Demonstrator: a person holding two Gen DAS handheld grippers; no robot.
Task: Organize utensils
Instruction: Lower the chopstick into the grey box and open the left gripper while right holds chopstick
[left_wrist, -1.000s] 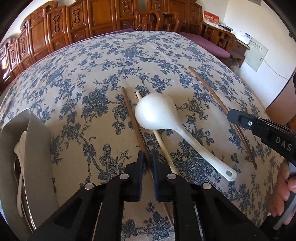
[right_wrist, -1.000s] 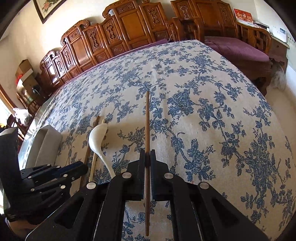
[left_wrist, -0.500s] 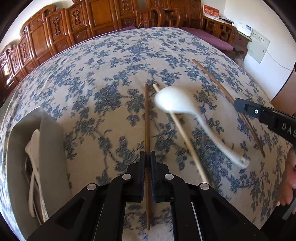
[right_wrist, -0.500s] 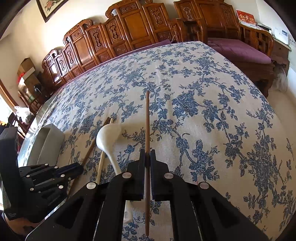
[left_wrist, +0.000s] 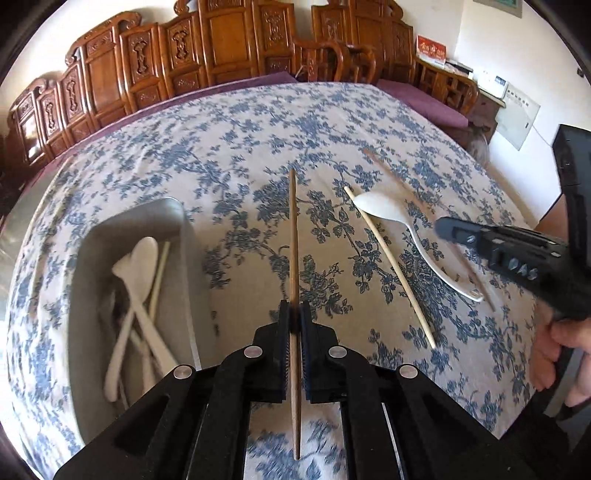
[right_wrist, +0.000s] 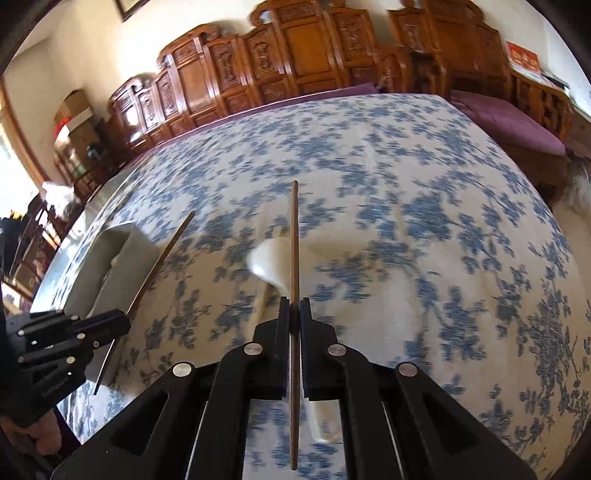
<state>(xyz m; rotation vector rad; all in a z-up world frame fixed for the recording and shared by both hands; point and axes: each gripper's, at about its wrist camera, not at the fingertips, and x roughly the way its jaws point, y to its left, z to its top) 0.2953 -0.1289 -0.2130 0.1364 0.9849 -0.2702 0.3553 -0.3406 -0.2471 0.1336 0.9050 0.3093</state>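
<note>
Tablecloth (left_wrist: 258, 122) is cream fabric with a blue floral print, draped over the whole top.

Left wrist view: left gripper (left_wrist: 294, 321) is black plastic, jaws clenched on a thin dark wooden chopstick (left_wrist: 293, 236) that runs straight ahead between the pads and sticks out behind them. Left of it sits a grey rectangular bin (left_wrist: 184, 229) with rounded corners; inside, a heap of white spoons (left_wrist: 138, 266) and one pale chopstick leaning on the right wall. Right of the held stick, on the cloth: a pale chopstick (left_wrist: 389, 266), round and slim, with a white spoon (left_wrist: 384, 210) just beside it, long curved handle pointing toward the right gripper (left_wrist: 448, 227). A hand (left_wrist: 557, 354) grips that tool's handle at the right edge.

Right wrist view (blurry): right gripper (right_wrist: 294, 314) jaws closed on a second dark chopstick (right_wrist: 294, 236), same straight-ahead pose. Under it the white spoon (right_wrist: 267, 262) lies on the cloth (right_wrist: 406, 166). Left gripper (right_wrist: 110, 325) is at the lower left, its chopstick (right_wrist: 162, 258) slanting up across the bin (right_wrist: 122, 254).
</note>
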